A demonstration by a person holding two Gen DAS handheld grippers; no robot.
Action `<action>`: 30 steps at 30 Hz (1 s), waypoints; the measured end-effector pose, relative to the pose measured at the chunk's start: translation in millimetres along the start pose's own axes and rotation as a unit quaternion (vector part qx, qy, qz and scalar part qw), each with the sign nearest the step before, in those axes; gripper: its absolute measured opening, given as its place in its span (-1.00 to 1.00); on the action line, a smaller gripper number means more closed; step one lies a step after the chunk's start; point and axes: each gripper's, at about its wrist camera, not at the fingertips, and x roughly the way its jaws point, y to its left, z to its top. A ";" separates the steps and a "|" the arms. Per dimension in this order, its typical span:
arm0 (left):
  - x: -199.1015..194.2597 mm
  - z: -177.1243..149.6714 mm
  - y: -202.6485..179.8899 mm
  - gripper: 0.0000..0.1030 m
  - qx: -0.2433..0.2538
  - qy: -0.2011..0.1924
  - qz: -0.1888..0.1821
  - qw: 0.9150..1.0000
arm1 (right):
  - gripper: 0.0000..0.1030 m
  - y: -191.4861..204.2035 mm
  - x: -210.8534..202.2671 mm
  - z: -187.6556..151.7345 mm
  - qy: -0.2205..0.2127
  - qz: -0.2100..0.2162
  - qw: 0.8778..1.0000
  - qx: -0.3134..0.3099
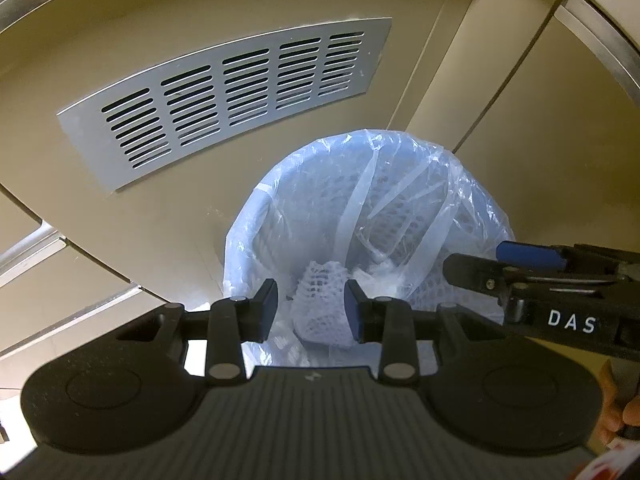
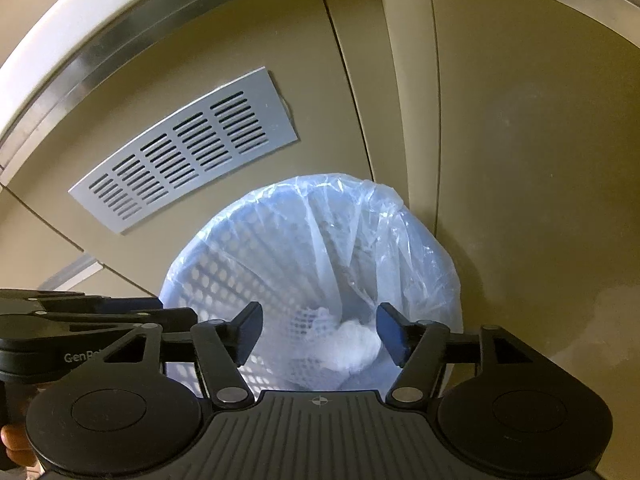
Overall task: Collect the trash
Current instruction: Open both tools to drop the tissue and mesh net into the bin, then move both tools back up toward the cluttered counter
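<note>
Beneath both sets of jaws we see crumpled white trash (image 2: 356,344) lying at the bottom of the lined basket (image 2: 224,264). Our left gripper (image 1: 311,307) stands part open and empty; our right gripper (image 2: 319,330) stands wider, also empty. The thin liner (image 1: 404,184) could snag on a pad and pull off the rim if we dip lower. Only the left view shows a netted wad (image 1: 324,304) between its jaws; the right view shows the basket's perforated wall.
</note>
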 end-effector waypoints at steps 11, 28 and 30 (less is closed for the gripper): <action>-13.3 -4.5 -2.1 -0.35 0.001 -0.003 -0.001 1.000 | 0.34 -1.0 -15.4 -11.5 0.011 -0.004 1.000 0.008; -92.4 3.7 0.0 -0.34 -0.002 -0.039 0.001 0.999 | 0.35 33.3 -82.4 4.5 -0.002 0.025 0.999 -0.030; -105.6 6.7 -1.3 -0.34 -0.001 -0.046 0.005 0.999 | 0.35 37.1 -93.6 9.3 -0.006 0.029 0.999 -0.035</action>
